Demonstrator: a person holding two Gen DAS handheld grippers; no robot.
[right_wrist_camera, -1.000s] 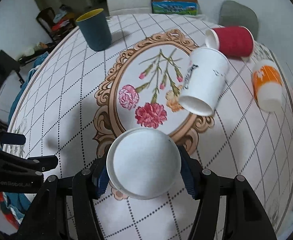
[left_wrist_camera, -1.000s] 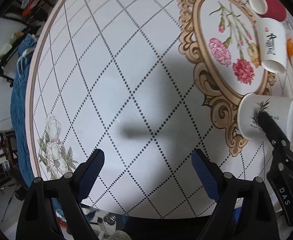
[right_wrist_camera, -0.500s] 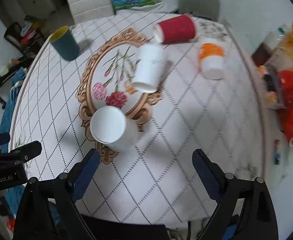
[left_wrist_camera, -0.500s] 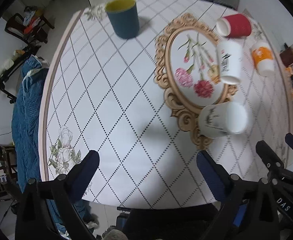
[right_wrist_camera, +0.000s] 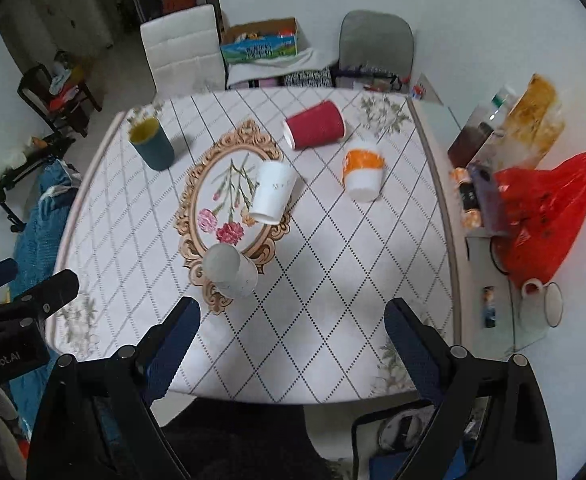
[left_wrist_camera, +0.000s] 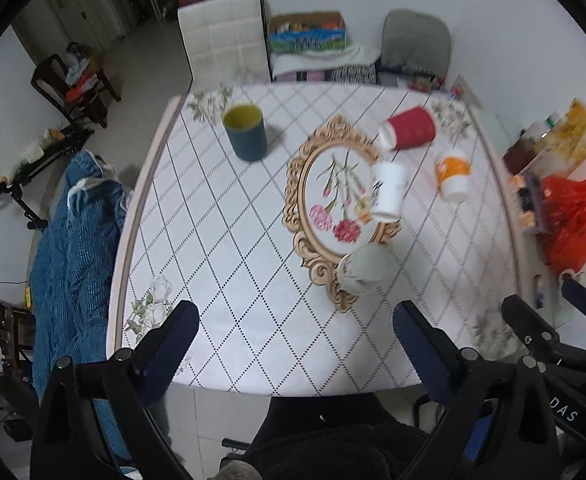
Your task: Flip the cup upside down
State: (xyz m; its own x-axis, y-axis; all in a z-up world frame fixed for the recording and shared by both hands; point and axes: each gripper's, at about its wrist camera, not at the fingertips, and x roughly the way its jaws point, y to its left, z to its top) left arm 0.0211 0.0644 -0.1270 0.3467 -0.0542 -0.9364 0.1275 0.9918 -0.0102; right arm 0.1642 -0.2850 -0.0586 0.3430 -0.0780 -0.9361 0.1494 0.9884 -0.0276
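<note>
White cup (right_wrist_camera: 231,271) inverted, tools (right_wrist_camera: 293,334) spread

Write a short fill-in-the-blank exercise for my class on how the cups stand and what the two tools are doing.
1. The dark blue cup stands upright, and its inside is ____.
2. The red cup lies on its ____.
3. The left tool and the right tool are both ____ and hold nothing.
4. The white cup nearest the tools stands with its closed base facing ____.

Missing words: yellow; side; open; up
</note>
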